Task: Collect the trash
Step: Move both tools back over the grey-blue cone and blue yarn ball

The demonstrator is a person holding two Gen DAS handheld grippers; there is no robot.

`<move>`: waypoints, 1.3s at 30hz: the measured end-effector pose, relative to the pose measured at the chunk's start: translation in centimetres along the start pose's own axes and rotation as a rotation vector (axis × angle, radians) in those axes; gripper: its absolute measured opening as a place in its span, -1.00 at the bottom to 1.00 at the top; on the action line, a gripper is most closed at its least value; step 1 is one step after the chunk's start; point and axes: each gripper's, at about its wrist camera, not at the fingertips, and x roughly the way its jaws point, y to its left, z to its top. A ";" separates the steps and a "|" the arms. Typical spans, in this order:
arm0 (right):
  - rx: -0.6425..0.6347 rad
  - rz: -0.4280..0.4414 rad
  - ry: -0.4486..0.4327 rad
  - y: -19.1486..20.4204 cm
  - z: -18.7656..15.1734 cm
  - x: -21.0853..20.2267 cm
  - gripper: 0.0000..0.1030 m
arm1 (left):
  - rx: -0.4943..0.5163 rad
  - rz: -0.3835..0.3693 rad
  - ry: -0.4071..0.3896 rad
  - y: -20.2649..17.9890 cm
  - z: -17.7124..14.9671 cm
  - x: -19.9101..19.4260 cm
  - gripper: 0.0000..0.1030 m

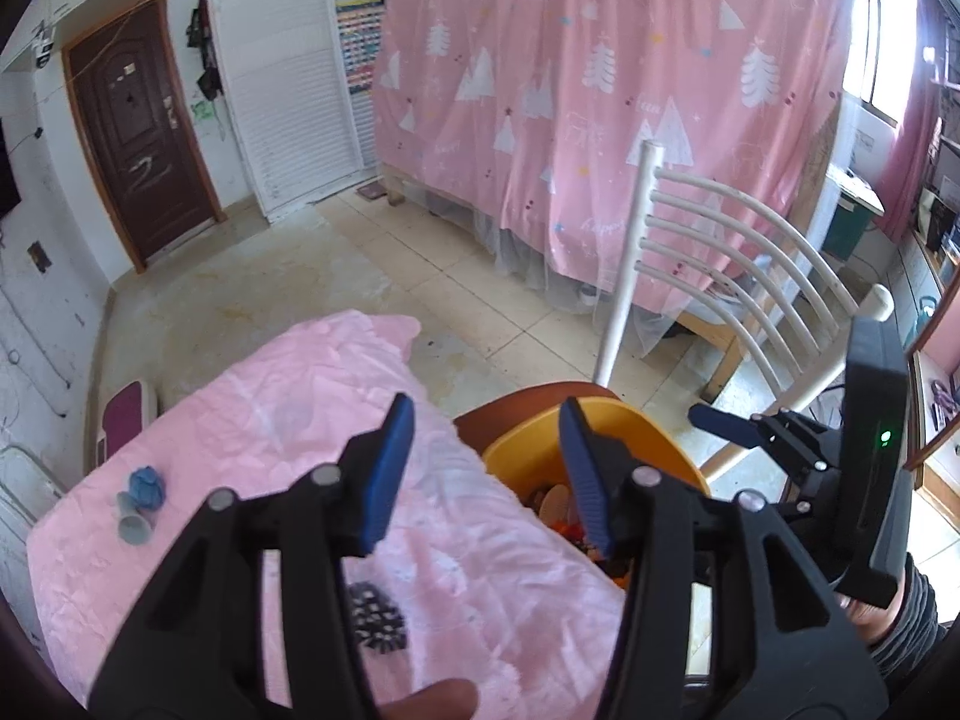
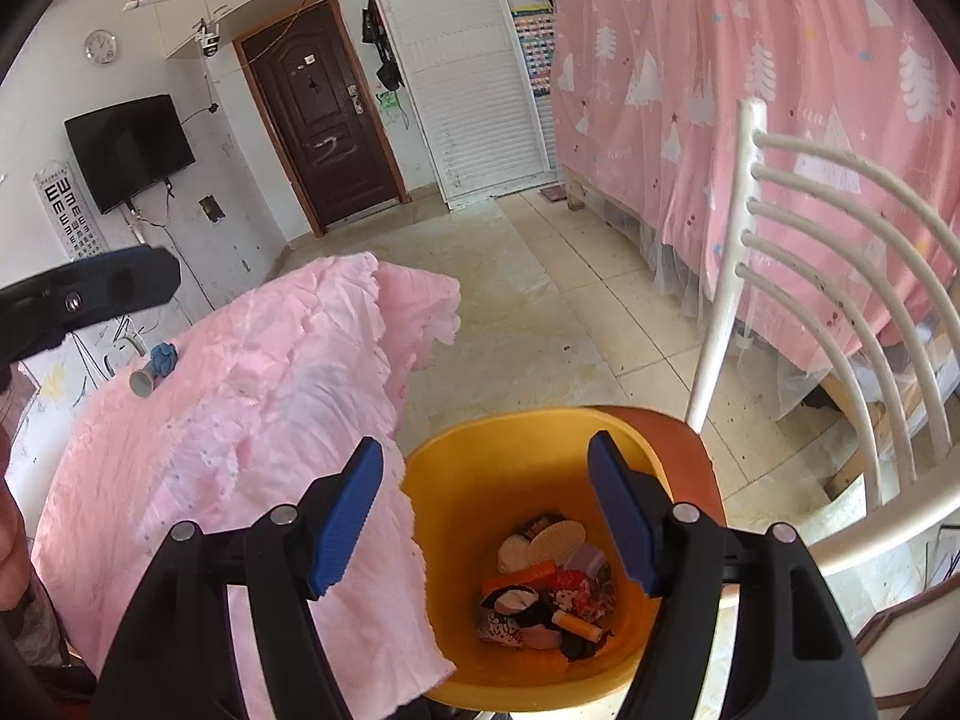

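Covering the table, a wrinkled pink cloth (image 2: 252,420); perhaps tiled floor (image 2: 540,300) beyond.

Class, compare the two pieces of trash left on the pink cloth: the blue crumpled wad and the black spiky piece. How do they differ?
The blue crumpled wad is soft-looking and bunched; the black spiky piece is flat, dark and toothed like a comb or brush. The wad lies at the far left beside a small grey cup; the spiky piece lies alone, nearer the left claw. Both rest on the pink cloth, outside the yellow bin.
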 end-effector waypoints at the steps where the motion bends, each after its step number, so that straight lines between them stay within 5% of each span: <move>1: -0.011 0.000 -0.006 0.5 0.5 0.0 0.18 | -0.009 0.006 -0.004 0.6 0.0 -0.2 -0.01; 16: -0.139 0.054 -0.011 10.1 6.4 2.2 0.18 | -0.161 0.146 -0.019 14.0 -2.1 -3.4 -0.01; 27: -0.237 0.074 0.029 18.2 7.9 5.7 0.18 | -0.306 0.232 0.101 23.1 -6.4 -1.2 -0.01; 39: -0.288 0.111 0.076 24.7 8.9 9.2 0.18 | -0.390 0.234 0.187 27.5 -8.7 0.9 -0.01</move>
